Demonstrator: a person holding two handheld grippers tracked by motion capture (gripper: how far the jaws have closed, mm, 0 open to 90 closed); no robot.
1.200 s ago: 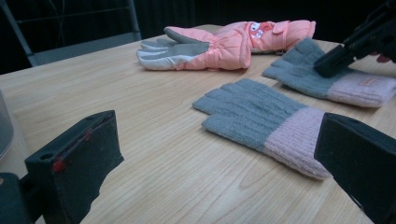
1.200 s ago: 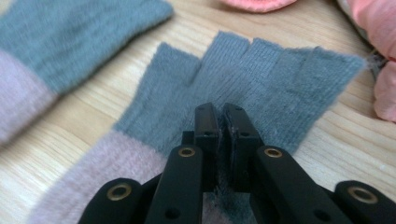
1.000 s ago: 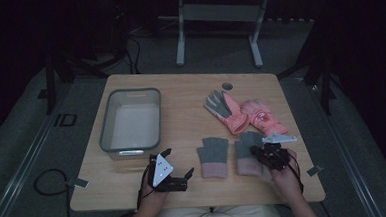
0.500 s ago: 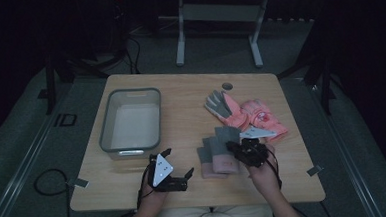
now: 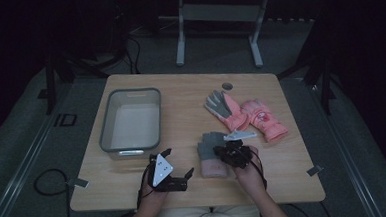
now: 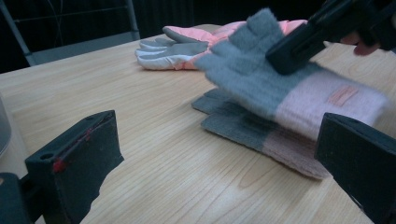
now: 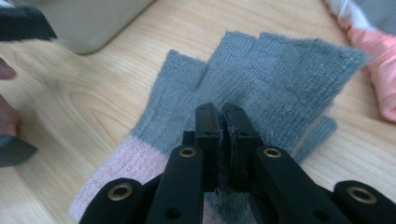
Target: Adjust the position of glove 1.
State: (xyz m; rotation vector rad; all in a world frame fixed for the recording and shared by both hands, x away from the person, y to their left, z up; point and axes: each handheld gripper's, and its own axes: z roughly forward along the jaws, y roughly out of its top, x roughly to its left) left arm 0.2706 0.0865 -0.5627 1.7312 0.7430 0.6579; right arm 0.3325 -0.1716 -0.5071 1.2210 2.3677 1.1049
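Two grey-and-pink knitted gloves are at the table's front. My right gripper [image 7: 220, 112] is shut on the upper knitted glove [image 7: 261, 74] and holds it just above the lower knitted glove [image 7: 322, 128], which lies flat. In the high view, the right gripper [image 5: 223, 151] sits over that stack of gloves [image 5: 211, 160]. My left gripper [image 5: 179, 162] rests to the left of it with its jaws wide apart and empty. Through the left gripper view, the lifted glove [image 6: 280, 88] hangs over the flat one [image 6: 252, 135].
A grey plastic tray [image 5: 105, 138] stands at the left of the table. A pair of pink ski gloves [image 5: 246, 113] lies at the right, with a small white piece [image 5: 240, 135] beside them. A round hole [image 5: 227, 86] is near the far edge.
My right gripper has carried one knitted glove leftward, from beside the other glove to on top of it. The left gripper has stayed in place.
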